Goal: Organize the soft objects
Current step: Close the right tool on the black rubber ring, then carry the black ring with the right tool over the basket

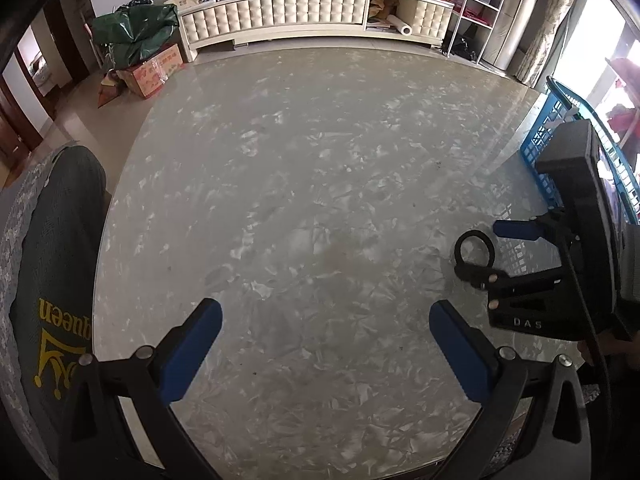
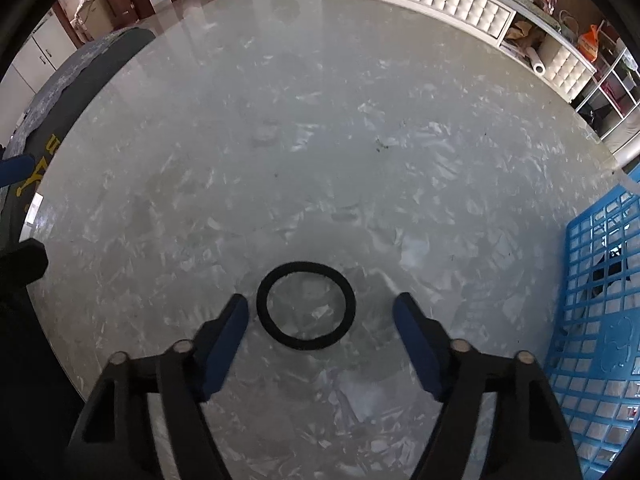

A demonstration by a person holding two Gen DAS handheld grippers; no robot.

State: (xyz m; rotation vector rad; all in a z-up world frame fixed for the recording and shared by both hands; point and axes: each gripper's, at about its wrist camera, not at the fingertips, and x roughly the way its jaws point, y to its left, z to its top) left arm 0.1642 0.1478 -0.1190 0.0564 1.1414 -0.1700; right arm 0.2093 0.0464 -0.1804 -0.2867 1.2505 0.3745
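Right gripper (image 2: pixel 320 320) jaws apart — black ring (image 2: pixel 306 306) between, untouched.

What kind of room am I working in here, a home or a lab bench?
Most likely a home living room. A long tufted cream cabinet loaded with household clutter runs along the far wall, a curtained window sits beside it, and the work surface is a round marble-look table with a cushioned chair at it.

Glossy marbled surface (image 2: pixel 320 120); matt black fabric ring (image 2: pixel 306 306); blue plastic lattice basket (image 2: pixel 592 320) beside the ring.
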